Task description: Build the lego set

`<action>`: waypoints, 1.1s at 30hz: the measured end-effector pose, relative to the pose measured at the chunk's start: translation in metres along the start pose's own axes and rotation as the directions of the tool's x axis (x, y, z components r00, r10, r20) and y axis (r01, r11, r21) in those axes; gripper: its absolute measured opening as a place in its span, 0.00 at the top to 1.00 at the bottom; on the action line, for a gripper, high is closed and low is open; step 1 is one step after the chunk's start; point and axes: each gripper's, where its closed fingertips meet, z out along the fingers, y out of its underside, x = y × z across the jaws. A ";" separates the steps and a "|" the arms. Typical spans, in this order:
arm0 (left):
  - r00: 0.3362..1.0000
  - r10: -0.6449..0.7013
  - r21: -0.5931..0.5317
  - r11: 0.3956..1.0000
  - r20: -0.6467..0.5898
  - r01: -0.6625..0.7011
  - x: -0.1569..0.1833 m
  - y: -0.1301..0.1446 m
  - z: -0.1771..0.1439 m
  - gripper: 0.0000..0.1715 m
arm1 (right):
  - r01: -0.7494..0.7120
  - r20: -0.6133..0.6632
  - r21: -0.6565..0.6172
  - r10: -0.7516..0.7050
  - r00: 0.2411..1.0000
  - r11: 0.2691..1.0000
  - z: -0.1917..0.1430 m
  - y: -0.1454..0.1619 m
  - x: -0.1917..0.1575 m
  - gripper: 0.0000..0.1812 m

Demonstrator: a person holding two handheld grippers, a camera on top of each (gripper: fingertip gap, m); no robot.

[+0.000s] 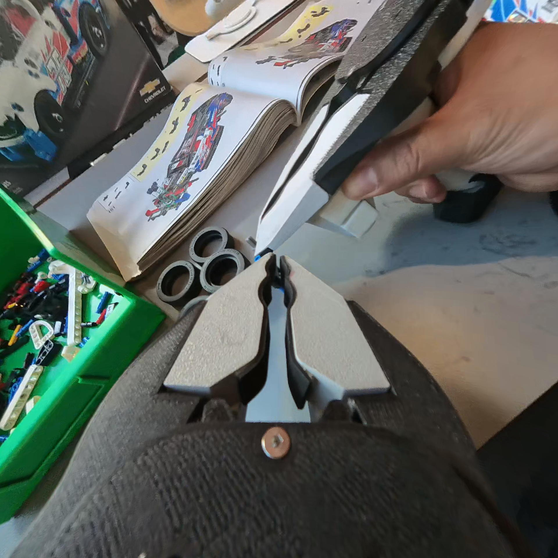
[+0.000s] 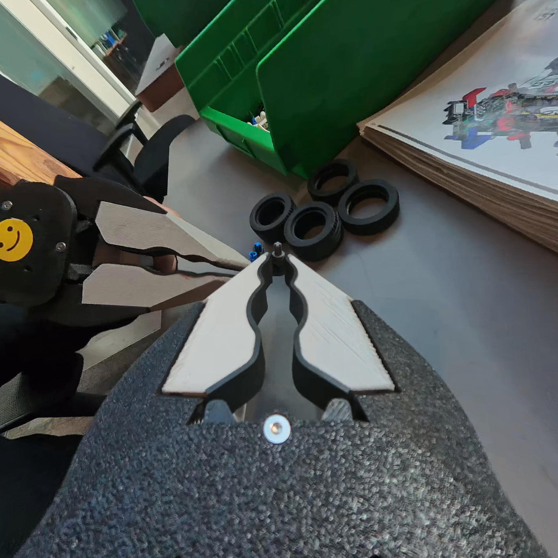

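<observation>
A tiny dark pin (image 2: 277, 252) sits in the middle of the right wrist view, pinched at the very tips of the right gripper (image 2: 277, 256), whose two fingers are closed on it. Just left of it are small blue pegs (image 2: 255, 251), right at the tips of the left gripper (image 2: 241, 265), which comes in from the left side of the frame. In the left wrist view, the left gripper (image 1: 277, 265) has its fingers almost shut on a small blue and black piece (image 1: 279, 279) near the middle of the frame. The two tips almost touch.

It looks like the two small pieces are about to be pushed together. To do that well, line them up straight, push slowly, and keep both grips tight so nothing pops out.

Four black tires (image 2: 324, 219) lie just behind the tips on the grey table (image 2: 437, 302). The green bin (image 1: 120, 329) is at the left and the open instruction book (image 1: 193, 169) is above the tires.

Only the left wrist view shows the loose bricks in the bin, the set's box (image 1: 60, 75) at upper left, and the hand (image 1: 471, 126) holding the right gripper. Only the right wrist view shows the dark pin clearly.
</observation>
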 end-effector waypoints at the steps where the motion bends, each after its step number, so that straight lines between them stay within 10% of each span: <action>1: 1.000 -0.006 -0.010 1.000 -0.001 0.006 0.000 0.002 0.000 1.00 | -0.004 -0.001 -0.016 0.004 1.000 1.000 0.001 0.003 0.000 0.97; 33: 0.993 -0.106 -0.215 0.972 -0.051 0.092 0.000 0.035 0.023 0.92 | 0.011 -0.087 -0.152 -0.024 0.996 0.988 0.012 0.021 0.010 0.97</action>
